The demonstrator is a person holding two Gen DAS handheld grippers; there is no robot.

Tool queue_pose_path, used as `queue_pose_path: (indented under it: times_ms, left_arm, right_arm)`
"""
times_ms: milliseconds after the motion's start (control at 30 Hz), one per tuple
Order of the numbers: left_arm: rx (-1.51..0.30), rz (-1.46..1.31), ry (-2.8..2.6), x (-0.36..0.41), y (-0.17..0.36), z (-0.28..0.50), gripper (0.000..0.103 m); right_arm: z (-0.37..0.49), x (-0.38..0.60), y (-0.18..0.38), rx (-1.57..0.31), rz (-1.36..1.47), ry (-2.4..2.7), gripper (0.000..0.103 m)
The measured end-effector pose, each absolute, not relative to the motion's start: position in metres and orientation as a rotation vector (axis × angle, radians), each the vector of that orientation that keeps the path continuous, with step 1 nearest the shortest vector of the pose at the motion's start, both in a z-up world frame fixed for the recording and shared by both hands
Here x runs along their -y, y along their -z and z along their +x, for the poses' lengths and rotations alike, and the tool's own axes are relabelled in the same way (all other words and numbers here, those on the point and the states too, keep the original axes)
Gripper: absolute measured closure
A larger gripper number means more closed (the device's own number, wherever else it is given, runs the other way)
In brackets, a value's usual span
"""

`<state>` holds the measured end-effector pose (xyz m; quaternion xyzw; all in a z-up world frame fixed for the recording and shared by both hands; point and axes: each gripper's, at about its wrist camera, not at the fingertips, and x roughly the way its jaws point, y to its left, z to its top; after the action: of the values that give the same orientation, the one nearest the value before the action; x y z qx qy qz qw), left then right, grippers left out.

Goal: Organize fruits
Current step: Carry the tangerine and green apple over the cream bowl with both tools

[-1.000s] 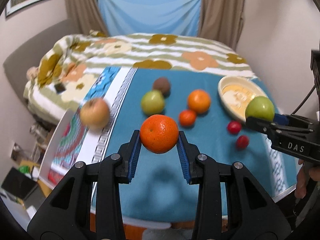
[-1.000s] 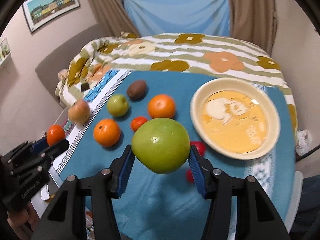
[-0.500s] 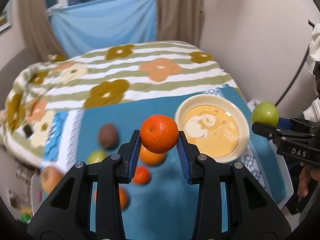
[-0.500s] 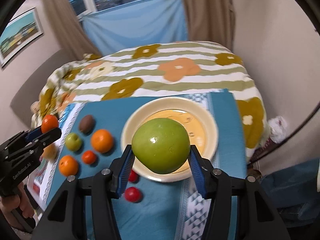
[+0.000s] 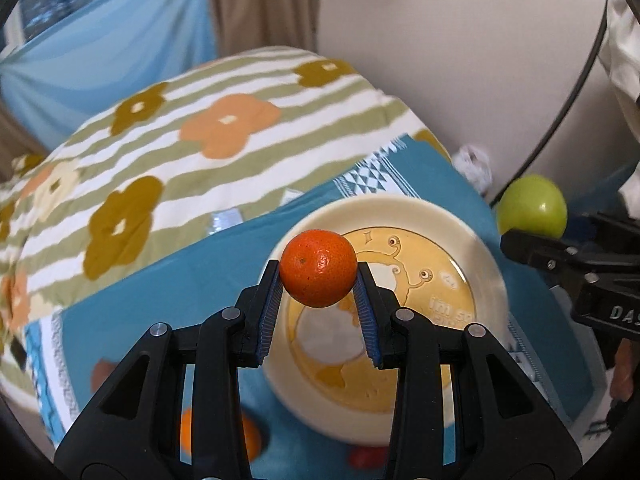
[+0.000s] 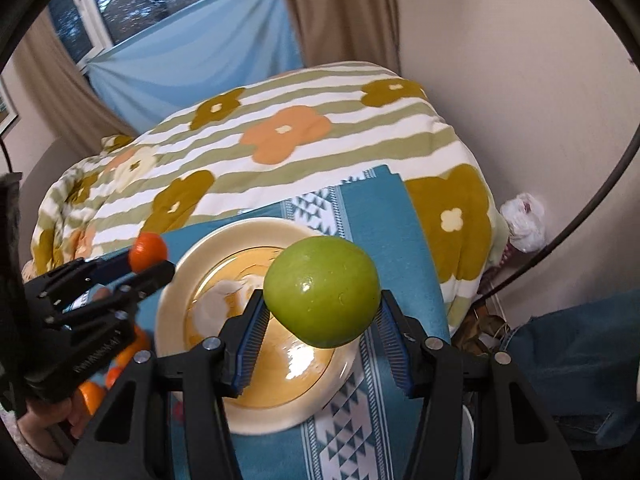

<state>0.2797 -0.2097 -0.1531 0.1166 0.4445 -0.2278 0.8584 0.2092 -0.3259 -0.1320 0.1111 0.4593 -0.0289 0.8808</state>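
My left gripper is shut on a small orange mandarin and holds it above the left part of the cream plate. My right gripper is shut on a big green apple and holds it above the right part of the same plate. The apple also shows at the right of the left wrist view. The mandarin and left gripper show at the left of the right wrist view. The plate is empty, with a yellow cartoon print.
The plate sits on a teal cloth over the table. Other fruit lies left of the plate: an orange, a red one, more oranges. A floral bedspread lies behind, a wall to the right.
Both grippers moved right and forward with their fruit, from over the loose fruit to over the plate. The plate now fills the middle of both views.
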Motion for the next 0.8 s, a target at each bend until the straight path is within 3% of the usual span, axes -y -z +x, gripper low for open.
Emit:
queue_pose_path:
  times_ms: [467,500,533,600,800]
  left_arm:
    - [-1.018,0.316,0.562,0.235,0.187,0.308,0.062]
    - [-1.02,0.312,0.566,0.234,0.186,0.308,0.054]
    - [-1.019,0.312,0.564,0.233,0.184,0.308,0.03]
    - [-0.998,0.305,0.541,0.229,0.18,0.307,0.0]
    - [-0.971,0.256,0.526,0.211,0.166,0.307,0.0]
  right_arm:
    - [0.225,0.341,0.152,-0.978,0.286,0.092,0.053]
    - [0.226,0.34,0.152,-0.979,0.287,0.09,0.053]
    - [0.227,0.34,0.153,-0.978,0.29,0.089,0.053]
    - [0.229,0.34,0.153,-0.976,0.293,0.089,0.053]
    - [0.232,0.335,0.152,-0.976,0.282,0.073,0.053]
